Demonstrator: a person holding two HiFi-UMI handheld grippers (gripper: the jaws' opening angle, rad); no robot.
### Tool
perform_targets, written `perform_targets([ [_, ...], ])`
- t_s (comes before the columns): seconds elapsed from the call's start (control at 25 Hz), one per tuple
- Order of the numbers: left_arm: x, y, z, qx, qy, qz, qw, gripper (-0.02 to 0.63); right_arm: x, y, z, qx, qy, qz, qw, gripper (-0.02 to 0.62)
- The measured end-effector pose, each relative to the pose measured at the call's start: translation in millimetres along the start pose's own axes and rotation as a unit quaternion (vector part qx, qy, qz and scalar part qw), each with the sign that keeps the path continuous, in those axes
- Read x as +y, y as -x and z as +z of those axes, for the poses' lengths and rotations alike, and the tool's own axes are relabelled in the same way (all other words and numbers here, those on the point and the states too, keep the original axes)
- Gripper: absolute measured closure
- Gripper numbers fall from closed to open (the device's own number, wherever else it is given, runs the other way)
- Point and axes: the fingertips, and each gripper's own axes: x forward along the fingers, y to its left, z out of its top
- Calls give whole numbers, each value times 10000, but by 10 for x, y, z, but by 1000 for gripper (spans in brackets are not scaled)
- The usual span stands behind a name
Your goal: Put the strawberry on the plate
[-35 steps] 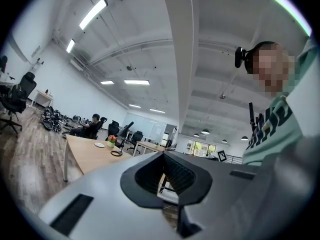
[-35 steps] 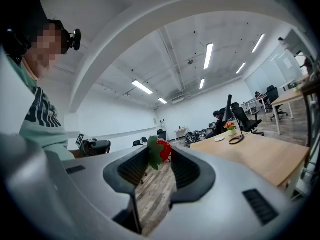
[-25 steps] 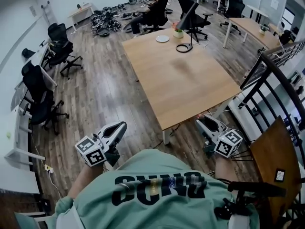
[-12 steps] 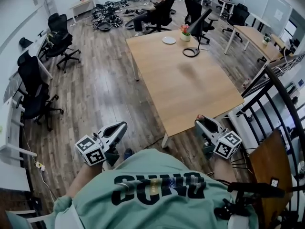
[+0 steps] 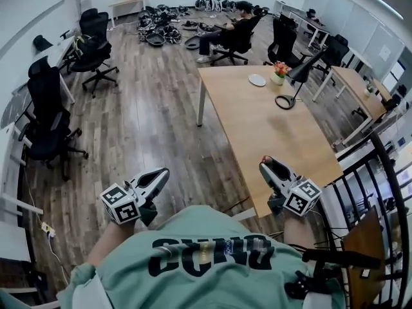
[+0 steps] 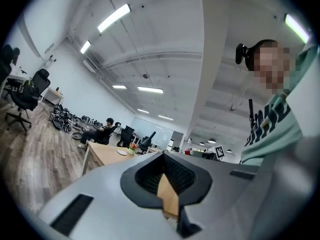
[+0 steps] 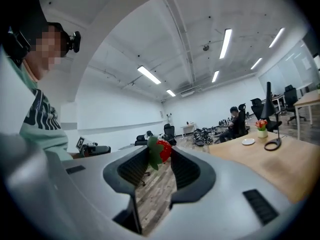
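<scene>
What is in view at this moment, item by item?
strawberry: one, red, held in right tongs
plate: one, white, far end of table
table: one, light wood, ahead
flower pot: one, orange-red blooms, beside plate
desk lamp: one, black, on table
office chairs: several, black, around the room
seated person: one, far side
left tongs: closed, empty
right tongs: gripping the strawberry
</scene>
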Motion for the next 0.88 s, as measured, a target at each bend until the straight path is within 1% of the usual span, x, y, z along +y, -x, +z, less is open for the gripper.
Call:
perform_targets([
  [0.08,307,161,120,-23,32,84,10000,601,119,-389,39,21,84,86,9999,450],
  [0.2,637,311,255,-68,-45,141,9999,601,193,-813,31,153,169,165,9996,451],
  [0.44,1108,449,383,-253,111,280,9992,601,166,-1349,115,339,275,246,9987,449],
  [0.56,1257,440,409,-230,135,322,9991,601,95,-1548,143,327,230,314,9987,450],
  [0.68,1369,369,500,-194,227,480,9984,601,-12,-1739,179,284,140,455,9985,451],
  [0.76,1415,270,571,-194,185,599,9978,601,-137,-1844,214,262,79,567,9980,451],
  [0.88,1521,50,644,-243,33,837,9962,601,-456,-2007,252,228,46,799,9965,451],
])
